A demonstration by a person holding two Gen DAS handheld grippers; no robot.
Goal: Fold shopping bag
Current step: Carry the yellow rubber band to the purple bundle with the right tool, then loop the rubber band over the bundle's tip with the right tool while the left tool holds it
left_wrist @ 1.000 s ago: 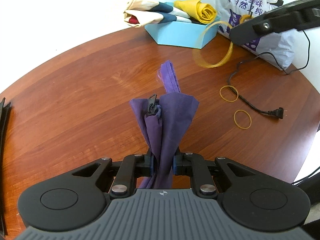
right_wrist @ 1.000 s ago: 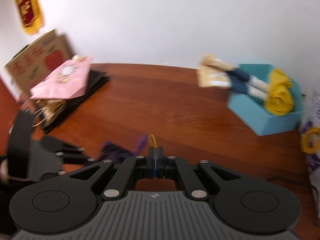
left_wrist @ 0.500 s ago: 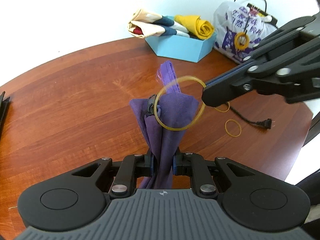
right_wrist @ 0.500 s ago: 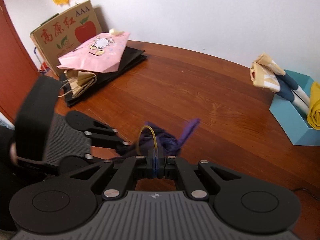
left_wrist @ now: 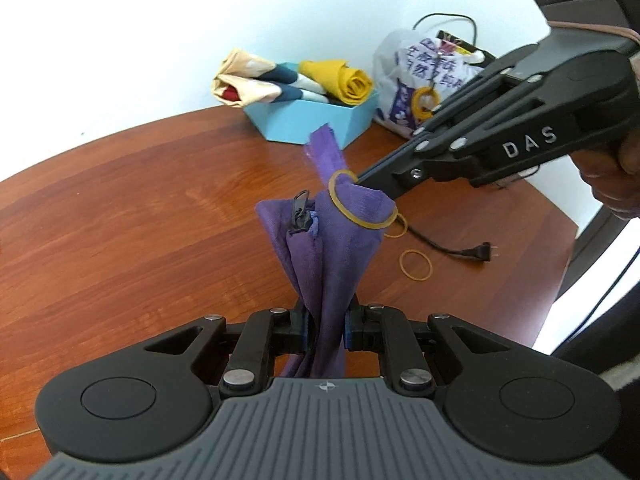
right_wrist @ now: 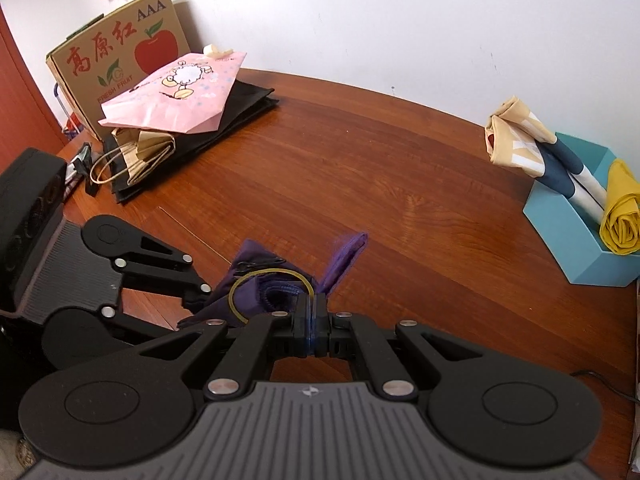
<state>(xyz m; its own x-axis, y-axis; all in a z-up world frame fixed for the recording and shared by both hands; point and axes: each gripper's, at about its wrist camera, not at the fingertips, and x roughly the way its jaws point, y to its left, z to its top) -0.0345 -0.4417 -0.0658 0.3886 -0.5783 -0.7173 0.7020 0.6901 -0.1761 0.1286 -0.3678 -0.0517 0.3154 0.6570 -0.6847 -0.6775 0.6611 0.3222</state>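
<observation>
- The left gripper [left_wrist: 325, 330] is clenched on a rolled purple shopping bag [left_wrist: 332, 248], the cloth squeezed between its two pads so that the bundle stands up and away from the camera, above the wooden table [left_wrist: 140, 216].
- A black zip pull [left_wrist: 301, 216] sits on the near side of the bundle's top, and a flat purple strap [left_wrist: 325, 152] sticks up past it.
- The right gripper [right_wrist: 311, 322] has its jaws pressed fully together on a yellow rubber band [right_wrist: 256, 280], pinching one side of the loop.
- In the left wrist view the right gripper's tips [left_wrist: 360, 179] reach in from the right and hold that band against the top of the bag; the loop lies partly over the upper right corner of the cloth, just under the strap.
- In the right wrist view the band arcs over the end of the purple bundle, with the left gripper [right_wrist: 200, 292] gripping the bag from the left side.
- Two loose rubber bands [left_wrist: 417, 266] lie on the table to the right of the bag, near a black power plug [left_wrist: 478, 251] on its cord.
- A blue box [left_wrist: 316, 120] at the far edge of the table holds other rolled bags, one yellow [left_wrist: 348, 80] and one cream and navy.
- A white plastic bag [left_wrist: 416, 76] with printed writing stands just beside the blue box.
- On the far left of the table in the right wrist view, a pink paper bag [right_wrist: 180, 92] lies on top of a black bag and a brown one, in front of a cardboard fruit box [right_wrist: 116, 56].
- Part of a hand [left_wrist: 616, 184] holds the right gripper's handle.
</observation>
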